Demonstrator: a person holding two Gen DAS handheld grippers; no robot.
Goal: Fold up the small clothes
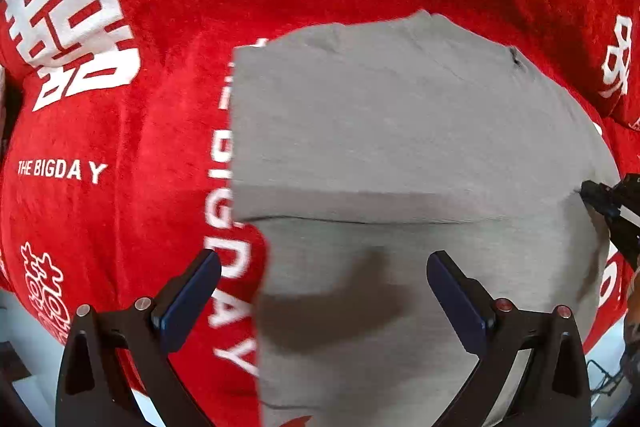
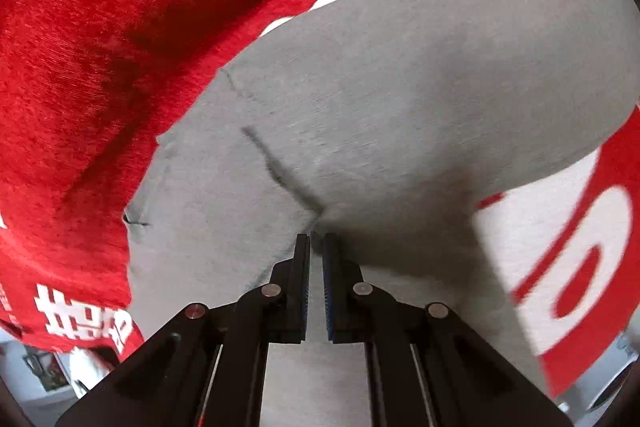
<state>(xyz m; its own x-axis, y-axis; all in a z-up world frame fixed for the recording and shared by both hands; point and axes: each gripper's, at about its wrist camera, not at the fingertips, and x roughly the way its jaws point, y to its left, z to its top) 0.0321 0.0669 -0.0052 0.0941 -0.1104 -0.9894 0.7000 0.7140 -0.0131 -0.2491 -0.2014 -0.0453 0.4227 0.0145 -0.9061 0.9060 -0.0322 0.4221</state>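
Observation:
A grey garment (image 1: pixel 400 127) lies partly folded on a red blanket (image 1: pixel 160 147) with white lettering; a fold line crosses it from left to right. My left gripper (image 1: pixel 324 261) hovers open over the garment's near left part, with nothing between its fingers. My right gripper (image 1: pixel 592 193) reaches in at the garment's right edge, at the end of the fold line. In the right wrist view the right gripper (image 2: pixel 316 237) is shut, with a corner of the grey garment (image 2: pixel 400 87) pinched at its tips. A seam runs from that corner across the cloth.
The red blanket (image 2: pixel 80 67) covers the whole work surface and rises in a fold at the far right (image 1: pixel 616 67). Pale floor (image 1: pixel 20 311) shows past its near left edge, with some clutter (image 2: pixel 44 367) low at the left.

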